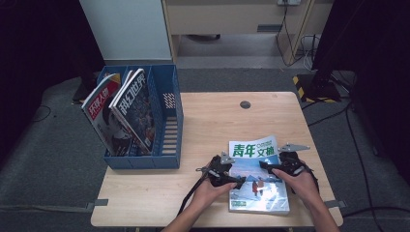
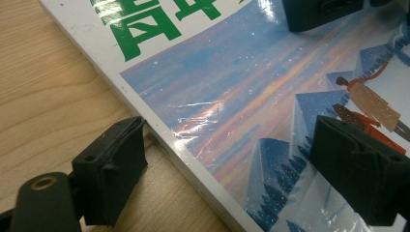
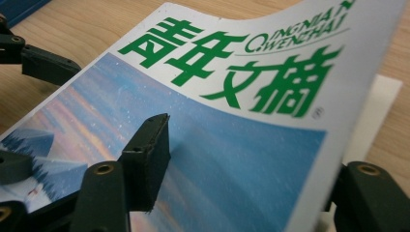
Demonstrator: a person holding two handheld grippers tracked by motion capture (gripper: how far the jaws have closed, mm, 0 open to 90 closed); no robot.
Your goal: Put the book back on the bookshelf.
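- Overhead, the high view shows the whole wooden table [image 1: 208, 121], pale and grained, with a blue plastic file rack [image 1: 167, 116] standing at its far left; two magazines [image 1: 126, 113] lean upright in the rack's left slots.
- Near the right edge of the table lies the task's magazine [image 1: 258, 176], glossy-covered, with green Chinese title characters on white above a snowy painted scene.
- The left gripper [image 1: 231, 178] sits at the magazine's left edge, the right gripper [image 1: 270, 166] at its far right part, each held in a hand.
- The left gripper view adds detail: one black jaw rests on the wood just beside the magazine's spine edge, the other hangs over the cover [image 2: 251, 96], so the jaws stand apart and straddle the edge without pressing it.
- The right gripper view shows the cover [image 3: 251, 145] curling upward, lifted off the white page below; one jaw lies on top of the cover, the other sits at its raised right edge. Its jaws are part-way closed about that cover, though whether both pads press it I cannot tell.
- Both grippers' pads look matte, blocky and rubbery.
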